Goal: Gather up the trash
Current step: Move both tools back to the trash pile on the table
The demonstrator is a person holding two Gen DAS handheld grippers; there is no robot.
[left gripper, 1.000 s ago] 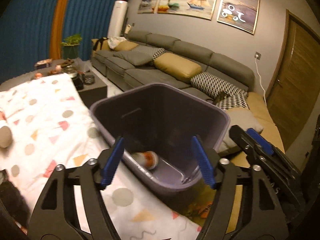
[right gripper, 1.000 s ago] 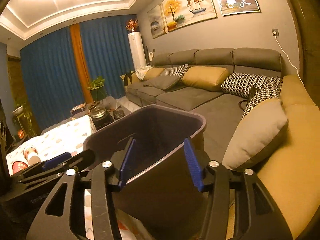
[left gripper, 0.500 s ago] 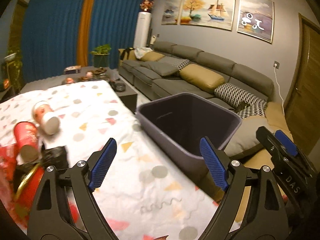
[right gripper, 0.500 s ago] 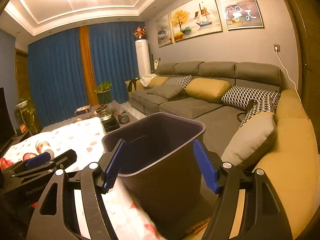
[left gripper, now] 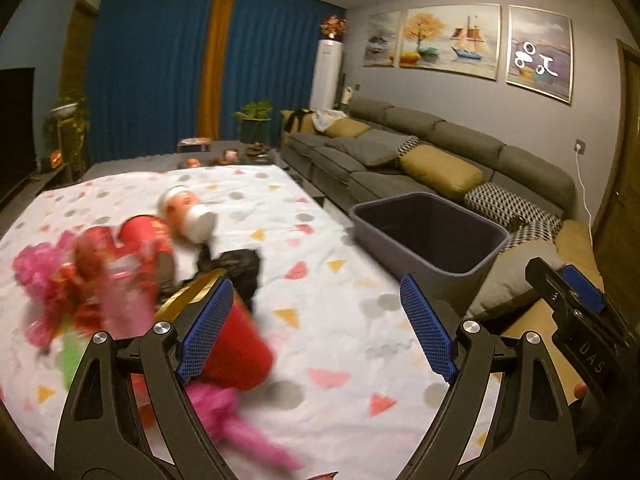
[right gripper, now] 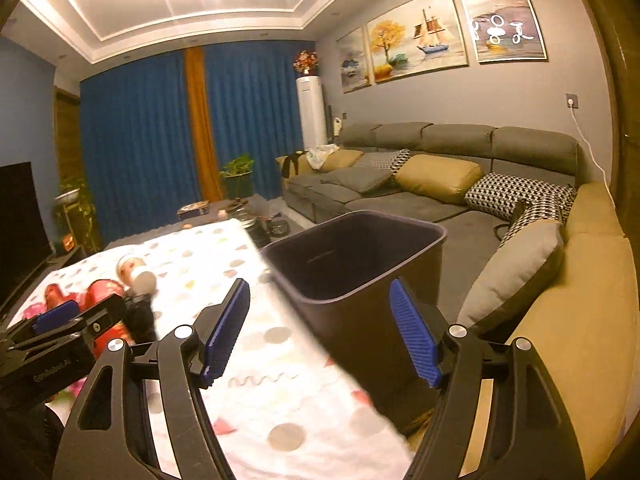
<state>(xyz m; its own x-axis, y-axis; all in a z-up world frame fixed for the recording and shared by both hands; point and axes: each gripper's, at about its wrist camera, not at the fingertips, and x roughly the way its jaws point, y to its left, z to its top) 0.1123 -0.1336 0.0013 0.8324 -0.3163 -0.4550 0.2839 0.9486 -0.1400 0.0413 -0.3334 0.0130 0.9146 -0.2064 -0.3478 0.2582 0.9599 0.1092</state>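
Big grey sofa [left gripper: 432,152] runs behind the bin [right gripper: 360,264], which sits just off the edge of the table [left gripper: 320,280] with the spotty cloth. Trash pile [left gripper: 132,280] (red cups, pink wrappers, a black bag) lies on the table, well away from the bin. Left gripper [left gripper: 316,328] and right gripper [right gripper: 320,336] both spread wide, holding nothing.

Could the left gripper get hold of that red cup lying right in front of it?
Probably yes. The left gripper is open and empty, the red cup lies just past its left finger, and nothing covers the cup.
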